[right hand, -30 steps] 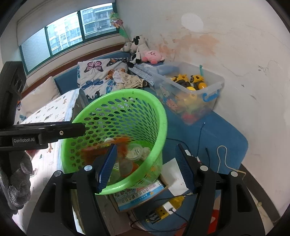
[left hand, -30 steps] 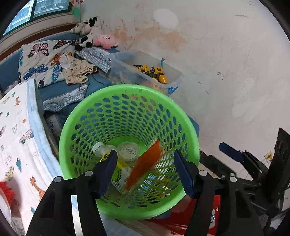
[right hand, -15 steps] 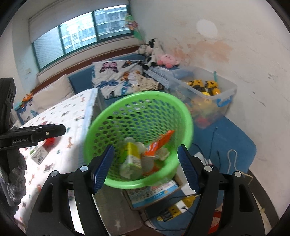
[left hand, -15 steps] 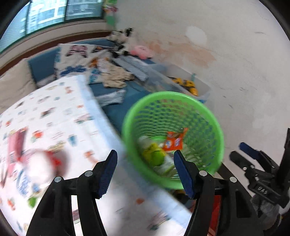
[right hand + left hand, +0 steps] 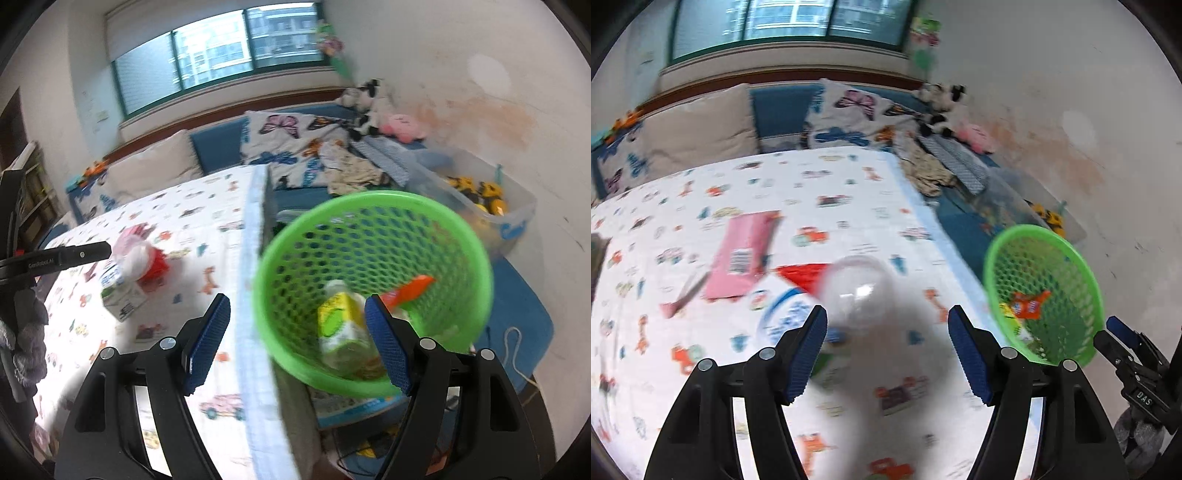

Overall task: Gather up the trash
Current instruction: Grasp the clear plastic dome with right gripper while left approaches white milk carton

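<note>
While the left gripper (image 5: 887, 350) hangs over the patterned bedsheet (image 5: 849, 206) with its jaws opening and nothing between the pads, a clear plastic dome (image 5: 858, 291) sits blurred just ahead of it, beside a pink packet (image 5: 742, 254) and a small carton (image 5: 120, 291). Over at the bed's edge the right gripper (image 5: 297, 347) is opening too, empty, looking down into the green basket (image 5: 458, 236) where a yellow-labelled bottle (image 5: 341, 325) and an orange wrapper (image 5: 406, 290) lie.

Black tongs (image 5: 886, 349), blue ribbed pads (image 5: 809, 354), silver screws.
</note>
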### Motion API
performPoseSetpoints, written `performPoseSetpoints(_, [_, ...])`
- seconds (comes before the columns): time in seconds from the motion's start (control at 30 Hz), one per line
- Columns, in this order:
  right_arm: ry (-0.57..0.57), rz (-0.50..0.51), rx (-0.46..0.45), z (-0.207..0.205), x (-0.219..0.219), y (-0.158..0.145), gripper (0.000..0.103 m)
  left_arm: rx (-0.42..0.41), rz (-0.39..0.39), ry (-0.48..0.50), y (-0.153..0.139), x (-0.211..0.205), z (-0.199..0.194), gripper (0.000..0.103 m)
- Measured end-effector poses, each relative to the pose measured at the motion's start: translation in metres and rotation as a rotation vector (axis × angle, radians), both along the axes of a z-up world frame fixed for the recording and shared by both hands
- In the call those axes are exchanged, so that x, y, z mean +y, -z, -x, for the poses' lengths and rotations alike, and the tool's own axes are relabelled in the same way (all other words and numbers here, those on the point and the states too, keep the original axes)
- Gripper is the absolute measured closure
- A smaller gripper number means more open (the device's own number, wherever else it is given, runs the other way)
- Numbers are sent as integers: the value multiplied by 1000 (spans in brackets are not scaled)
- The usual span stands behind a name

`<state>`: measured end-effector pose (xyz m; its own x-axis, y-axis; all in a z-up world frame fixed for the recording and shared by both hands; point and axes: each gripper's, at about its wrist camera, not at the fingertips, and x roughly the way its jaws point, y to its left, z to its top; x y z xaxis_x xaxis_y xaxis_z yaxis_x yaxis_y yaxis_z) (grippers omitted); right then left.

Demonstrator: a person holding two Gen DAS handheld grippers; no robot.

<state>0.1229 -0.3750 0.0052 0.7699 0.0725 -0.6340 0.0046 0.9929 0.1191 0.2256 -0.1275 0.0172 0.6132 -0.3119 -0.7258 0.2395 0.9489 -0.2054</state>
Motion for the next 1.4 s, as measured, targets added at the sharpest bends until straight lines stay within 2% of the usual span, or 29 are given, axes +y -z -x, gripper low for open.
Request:
performPoseSetpoints(0.33, [-186, -7, 29, -41, 74, 7, 28, 56, 36, -168, 20, 74, 2, 37])
performPoseSetpoints(0.6, [-322, 4, 65, -79, 138, 20, 28, 81, 43, -232, 29, 102, 9, 37])
performPoseSetpoints(0.8, [-356, 8, 80, -100, 164, 28, 28, 97, 61, -259, 34, 115, 10, 37])
performPoseSetpoints(1.23, [-358, 26, 98, -134, 184, 38, 28, 125, 79, -279, 40, 122, 5, 37])
performPoseSetpoints(1.4, [-372, 47, 106, -140, 190, 43, 37, 139, 88, -278, 42, 120, 2, 37])
